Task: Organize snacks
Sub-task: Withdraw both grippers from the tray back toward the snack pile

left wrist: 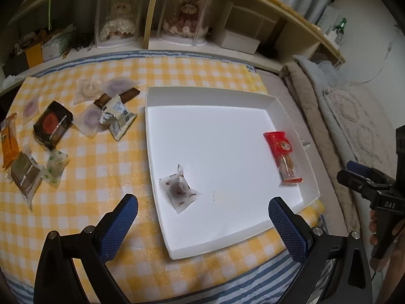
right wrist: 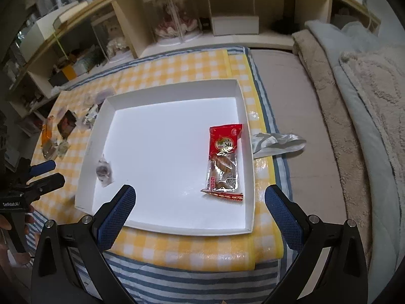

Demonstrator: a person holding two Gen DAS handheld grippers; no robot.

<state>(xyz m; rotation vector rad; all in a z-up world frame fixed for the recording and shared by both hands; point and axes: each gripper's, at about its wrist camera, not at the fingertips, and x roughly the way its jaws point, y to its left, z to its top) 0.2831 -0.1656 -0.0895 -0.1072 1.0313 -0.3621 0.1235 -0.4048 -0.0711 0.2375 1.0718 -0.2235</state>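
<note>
So far both my left gripper (left wrist: pixel 202 212) and right gripper (right wrist: pixel 200 202) hang with fingers wide, nothing held, above the shallow white cardboard tray (left wrist: pixel 207 96). Two snacks lie inside: a red-topped clear-plastic packet (right wrist: pixel 224 157) and a small translucent wrapper (left wrist: pixel 178 190). Risk as I judge it: the loose wrapped snacks (left wrist: pixel 53 124) left on the yellow-checked cloth overlap, so a reach there could pinch two or crumple one.

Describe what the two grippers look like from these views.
Both match: the left gripper and right gripper have black frames with silver pivot bolts and two fingers faced with blue textured pads. White lettering marks each body; the right's partly reads "DAS".
</note>
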